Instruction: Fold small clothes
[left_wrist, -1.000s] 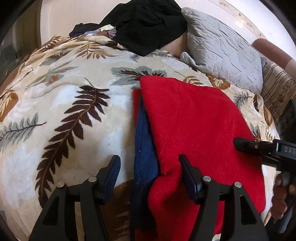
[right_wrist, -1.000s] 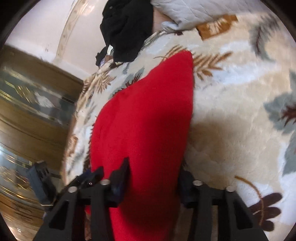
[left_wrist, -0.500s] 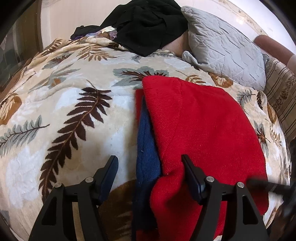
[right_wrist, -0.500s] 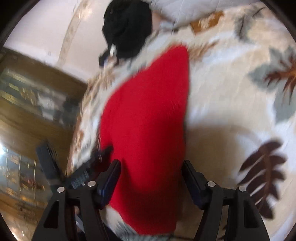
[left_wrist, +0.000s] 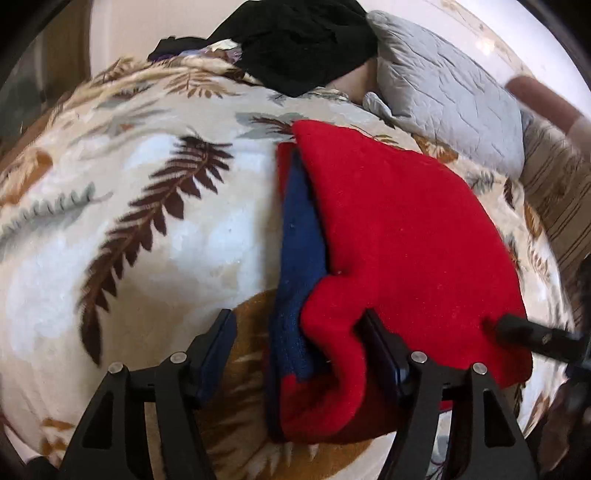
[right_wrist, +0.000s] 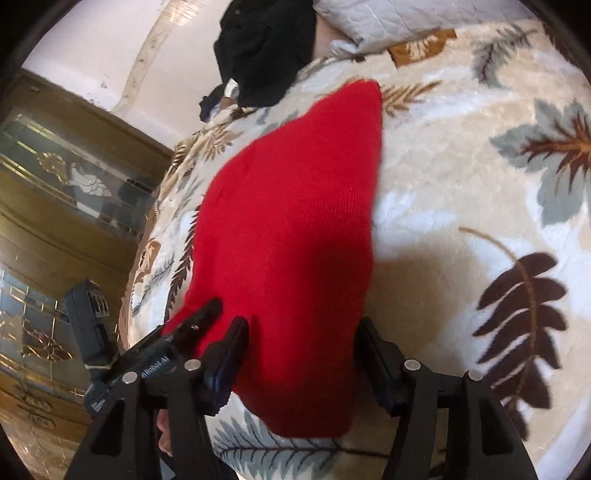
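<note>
A folded red knit garment (left_wrist: 402, 236) with a blue part (left_wrist: 299, 236) showing along its left edge lies on a leaf-patterned blanket (left_wrist: 129, 206). My left gripper (left_wrist: 299, 350) is open, its jaws straddling the garment's near left corner. In the right wrist view the red garment (right_wrist: 295, 206) runs away from me. My right gripper (right_wrist: 299, 354) is open with the near right end between its jaws. The right gripper's fingertips (left_wrist: 517, 328) show at the garment's right edge in the left view. The left gripper (right_wrist: 192, 321) shows at the left in the right view.
A grey quilted pillow (left_wrist: 450, 92) and a heap of black clothes (left_wrist: 295, 40) lie at the far end of the bed. A striped cushion (left_wrist: 554, 192) is at the right. A wooden cabinet with glass panels (right_wrist: 66, 192) stands beside the bed.
Both grippers have shifted slightly around the garment's near end. The right gripper's jaws have spread wider than a second ago. The garment has not moved.
</note>
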